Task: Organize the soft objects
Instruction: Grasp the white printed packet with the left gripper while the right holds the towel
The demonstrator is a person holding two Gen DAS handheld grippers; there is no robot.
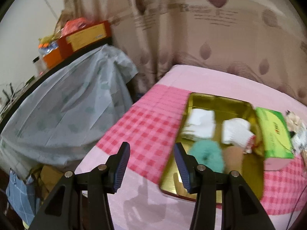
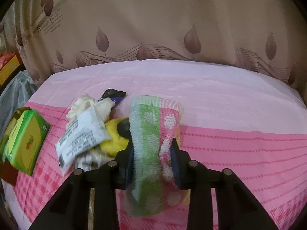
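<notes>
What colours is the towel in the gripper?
Striped towel: light blue, green, and pink with white dots. Best in right wrist view.

You face a beige curtain (image 2: 153,19) printed with mauve leaves and faint lettering, hanging behind a bed (image 2: 191,88) spread with a pale pink sheet. A pink checked cloth (image 1: 145,126) lies over the sheet. To your left a long dark shelf (image 1: 57,67) draped with a grey-blue cover (image 1: 63,111) stands against a plain white wall (image 1: 21,38).
</notes>
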